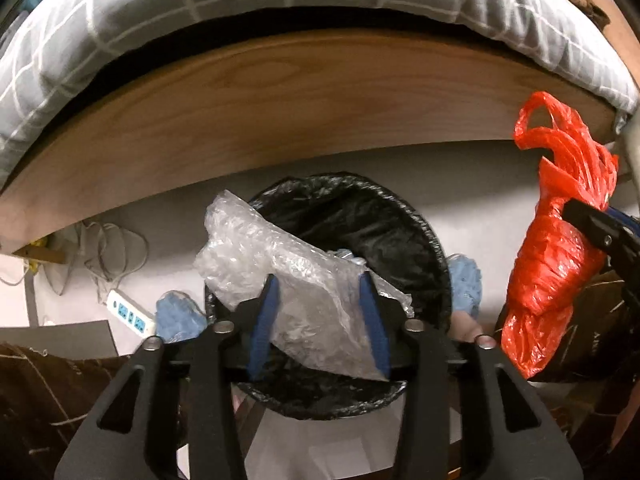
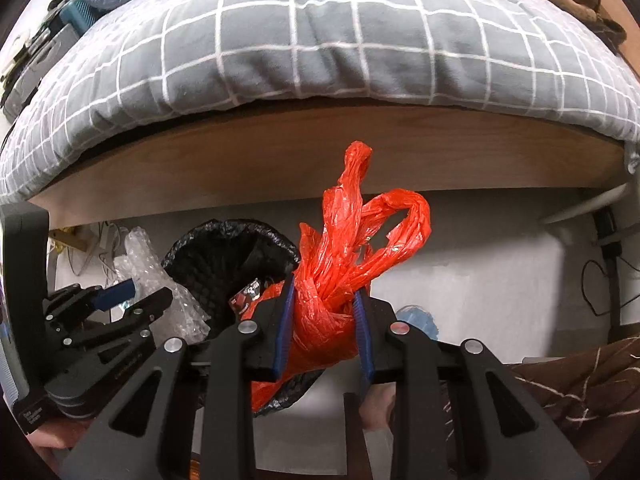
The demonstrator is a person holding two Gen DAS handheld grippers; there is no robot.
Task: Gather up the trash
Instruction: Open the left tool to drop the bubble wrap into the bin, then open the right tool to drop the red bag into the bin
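Hiding bin [image 1: 400,216] contents: bubble wrap [image 1: 280,276].

A wooden bed frame [image 2: 320,148] carries a grey checked duvet [image 2: 320,40] above pale floor [image 2: 500,280] strewn with cables [image 1: 108,252].

A crumpled sheet of clear bubble wrap [image 1: 288,280] lies tilted between the left fingers [image 1: 264,320], over the open black-lined trash bin [image 1: 400,240] just beyond them. A knotted red plastic bag [image 2: 332,312] sits squeezed between the right fingers [image 2: 285,328], handles sticking up past their tips.
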